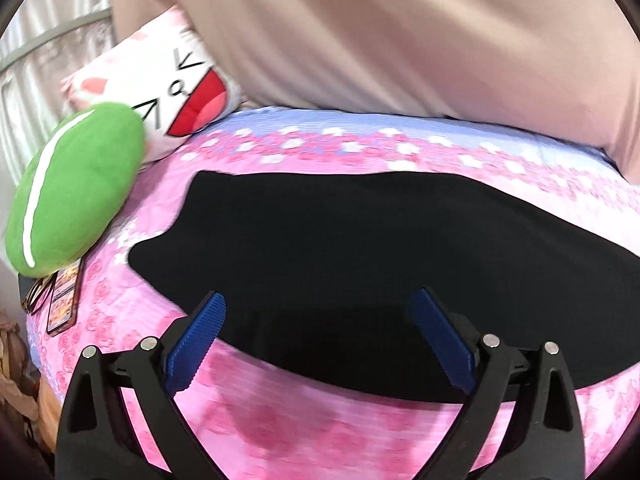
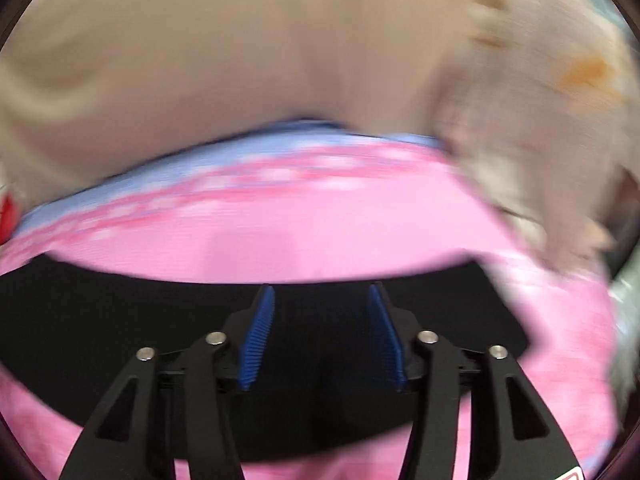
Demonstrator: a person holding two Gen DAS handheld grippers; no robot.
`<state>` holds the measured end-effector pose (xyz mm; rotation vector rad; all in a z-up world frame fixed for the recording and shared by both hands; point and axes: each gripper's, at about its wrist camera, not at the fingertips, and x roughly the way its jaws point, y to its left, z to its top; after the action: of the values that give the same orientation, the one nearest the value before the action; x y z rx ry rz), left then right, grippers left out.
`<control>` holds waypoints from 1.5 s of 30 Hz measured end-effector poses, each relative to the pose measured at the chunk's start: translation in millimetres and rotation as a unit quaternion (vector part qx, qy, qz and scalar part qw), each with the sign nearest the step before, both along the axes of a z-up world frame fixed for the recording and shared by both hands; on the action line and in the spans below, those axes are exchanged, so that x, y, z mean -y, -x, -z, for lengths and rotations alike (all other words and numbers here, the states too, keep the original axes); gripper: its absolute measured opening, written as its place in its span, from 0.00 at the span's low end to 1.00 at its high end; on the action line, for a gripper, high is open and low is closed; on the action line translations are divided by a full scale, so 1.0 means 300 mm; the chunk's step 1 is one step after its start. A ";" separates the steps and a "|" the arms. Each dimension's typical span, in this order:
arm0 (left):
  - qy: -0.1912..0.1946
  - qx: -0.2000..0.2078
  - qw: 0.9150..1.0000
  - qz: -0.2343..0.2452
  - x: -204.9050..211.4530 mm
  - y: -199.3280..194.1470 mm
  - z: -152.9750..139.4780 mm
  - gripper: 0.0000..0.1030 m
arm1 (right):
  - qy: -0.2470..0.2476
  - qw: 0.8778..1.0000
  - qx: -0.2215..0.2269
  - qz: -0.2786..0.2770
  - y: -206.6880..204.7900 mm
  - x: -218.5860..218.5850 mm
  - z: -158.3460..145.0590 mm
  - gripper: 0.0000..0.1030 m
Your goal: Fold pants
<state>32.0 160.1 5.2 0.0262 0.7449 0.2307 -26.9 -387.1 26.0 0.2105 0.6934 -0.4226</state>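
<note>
Black pants [image 1: 360,248] lie flat on a pink flowered bedsheet [image 1: 280,420], folded into a long band. My left gripper [image 1: 318,300] is open, its blue pads spread wide just above the near edge of the pants, holding nothing. In the right wrist view the pants [image 2: 100,312] run across the lower part of the blurred frame. My right gripper [image 2: 322,292] is open over the black cloth, near its far edge, with nothing between its pads.
A green plush cushion [image 1: 76,188] and a white cat-face pillow [image 1: 172,84] lie at the left. A phone and glasses [image 1: 60,300] rest at the bed's left edge. A beige blanket [image 1: 400,40] lies along the far side. A pale crumpled cloth [image 2: 540,120] lies at right.
</note>
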 end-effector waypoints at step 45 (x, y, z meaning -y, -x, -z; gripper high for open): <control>-0.015 -0.023 0.999 0.036 0.198 0.039 0.020 0.92 | -0.166 0.979 0.091 -0.078 0.042 0.028 -0.139 0.19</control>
<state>20.3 100.7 -0.7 0.0879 0.7853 0.1729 -39.4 -395.6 67.8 0.5015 0.5930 -0.1322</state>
